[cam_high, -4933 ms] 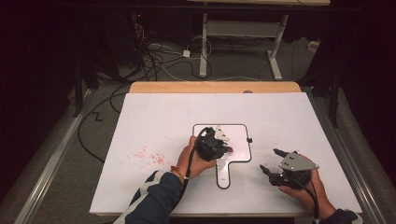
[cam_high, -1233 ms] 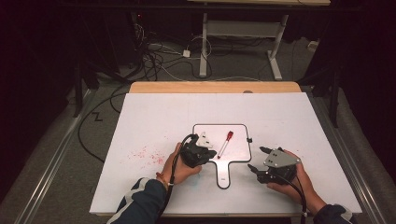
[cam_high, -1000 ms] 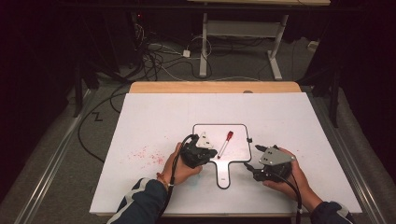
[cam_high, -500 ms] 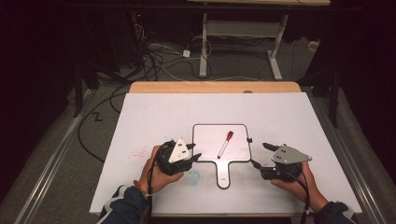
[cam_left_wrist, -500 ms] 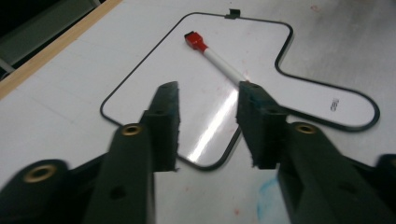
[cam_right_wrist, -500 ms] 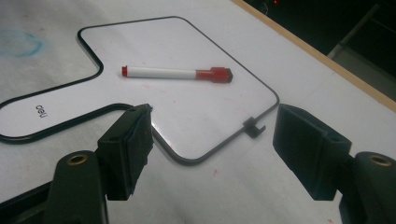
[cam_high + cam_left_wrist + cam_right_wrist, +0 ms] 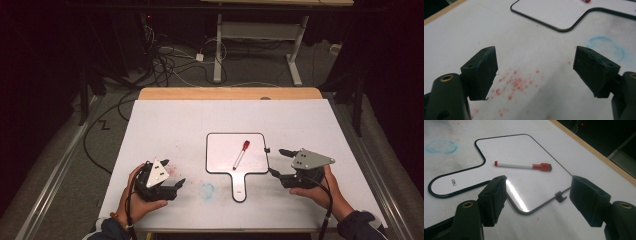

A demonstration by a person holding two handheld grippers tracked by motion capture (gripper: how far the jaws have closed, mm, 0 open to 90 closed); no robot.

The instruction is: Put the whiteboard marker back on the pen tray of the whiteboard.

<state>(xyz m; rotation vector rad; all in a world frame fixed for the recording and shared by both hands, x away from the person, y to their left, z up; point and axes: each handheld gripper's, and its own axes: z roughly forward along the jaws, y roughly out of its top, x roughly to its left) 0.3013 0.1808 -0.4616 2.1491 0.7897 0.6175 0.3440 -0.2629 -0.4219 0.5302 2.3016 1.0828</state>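
Note:
A small white handheld board [image 7: 225,150] with a black rim and a handle lies mid-table. A red-capped marker [image 7: 241,154] rests on it, untouched. My left gripper [image 7: 173,173] sits to the board's left near the front edge. Its jaws have just been opening and now stand wide, with nothing between them. In the left gripper view the left gripper [image 7: 535,70] hovers over red specks [image 7: 516,83]. My right gripper [image 7: 276,161] is just right of the board, open and holding nothing. The right gripper view has the right gripper [image 7: 537,197] facing the marker [image 7: 522,166] on the board [image 7: 506,147].
A blue smudged ring [image 7: 207,189] marks the white table sheet [image 7: 310,120] between the left gripper and the board's handle [image 7: 240,189]. A wooden strip [image 7: 230,93] runs along the far edge. Cables and desk legs lie on the floor beyond.
My left gripper has moved left, away from the board's edge to the red-speckled patch, and its jaws have opened. The marker stays on the board. The right gripper has shifted slightly right.

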